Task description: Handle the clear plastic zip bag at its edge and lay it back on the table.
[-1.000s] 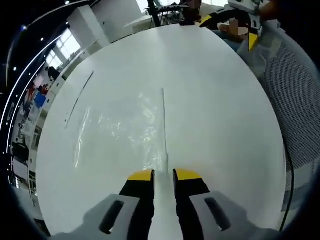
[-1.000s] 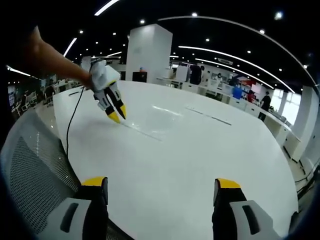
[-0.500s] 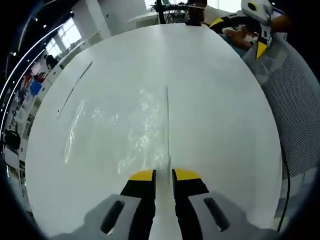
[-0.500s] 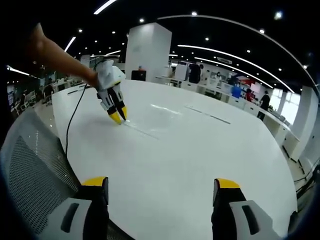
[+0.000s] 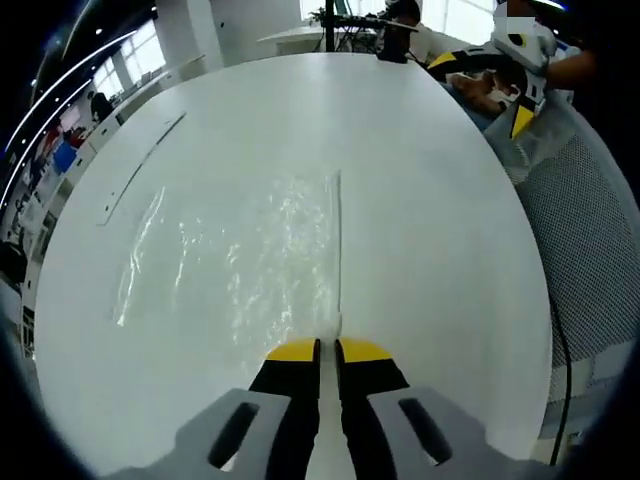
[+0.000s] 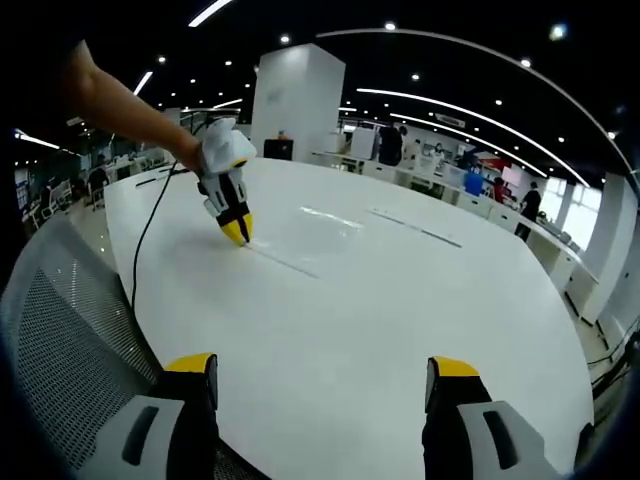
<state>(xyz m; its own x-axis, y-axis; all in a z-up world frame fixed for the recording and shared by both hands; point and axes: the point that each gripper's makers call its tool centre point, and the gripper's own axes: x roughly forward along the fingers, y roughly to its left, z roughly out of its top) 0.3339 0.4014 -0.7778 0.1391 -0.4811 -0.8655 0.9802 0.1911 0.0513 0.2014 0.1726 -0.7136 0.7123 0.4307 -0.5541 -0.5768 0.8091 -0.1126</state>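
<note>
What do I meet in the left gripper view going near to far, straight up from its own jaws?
left gripper, jaws nearly closed at the bag's near edge → clear zip bag lying flat → bare white table → dark stand beyond the far edge.

My right hand-held gripper (image 6: 313,375): jaws wide apart above the worktop (image 6: 400,300).
My left hand-held gripper (image 6: 236,232): tips down at the bag (image 6: 305,228) edge.

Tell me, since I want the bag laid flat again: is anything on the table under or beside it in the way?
Nothing visible: the left gripper pinches the clear bag at its edge, on bare white table.
</note>
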